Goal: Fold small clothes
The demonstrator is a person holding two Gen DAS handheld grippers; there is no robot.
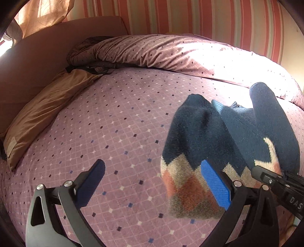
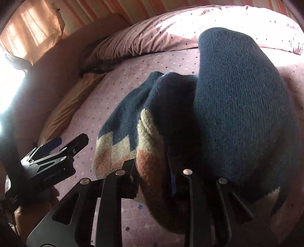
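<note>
Both cameras ride on hand-held grippers and look steeply down along their fingers across the bed [image 1: 123,117] toward the striped wall [image 1: 209,17] at its far edge. The left view hangs higher, with open cover below. The right view sits very close behind the knitted garment [image 2: 237,114], which blocks much of its frame, perhaps half. Both share the rolled quilt [image 1: 171,53] and tan pillow [image 1: 43,115].

White "DAS", prob. cut off, on right tool [image 1: 275,177] body
</note>
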